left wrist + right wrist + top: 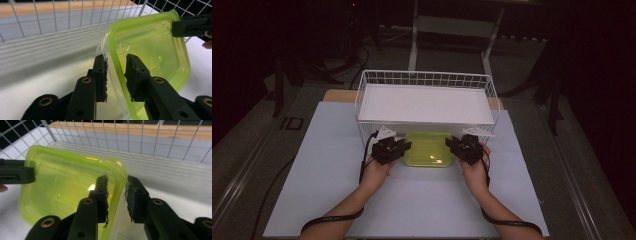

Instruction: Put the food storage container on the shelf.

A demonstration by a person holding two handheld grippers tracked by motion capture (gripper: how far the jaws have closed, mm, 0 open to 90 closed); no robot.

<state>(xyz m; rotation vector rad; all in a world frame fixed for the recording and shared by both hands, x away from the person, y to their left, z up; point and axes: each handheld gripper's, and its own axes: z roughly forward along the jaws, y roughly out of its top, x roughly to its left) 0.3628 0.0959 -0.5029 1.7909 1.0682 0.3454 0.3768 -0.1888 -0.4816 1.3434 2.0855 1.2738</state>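
Note:
A translucent yellow-green container (428, 148) with a clear rim lies on the white table, right in front of the wire basket. My left gripper (404, 146) is at its left edge and my right gripper (453, 145) at its right edge. In the left gripper view the container's wall (150, 50) runs between the jaws of my left gripper (116, 63), with narrow gaps beside the pads. In the right gripper view my right gripper (117, 185) straddles the container's corner (70, 182) the same way, pads not pressing. Each view also shows the other gripper's jaw (192, 25) (15, 173) on the far rim.
A white wire basket (427, 79) holding a flat white panel stands just behind the container, its mesh (62, 17) close ahead of both grippers. The pale table mat (412, 200) stretches toward the person. Dark floor and stand legs surround the table.

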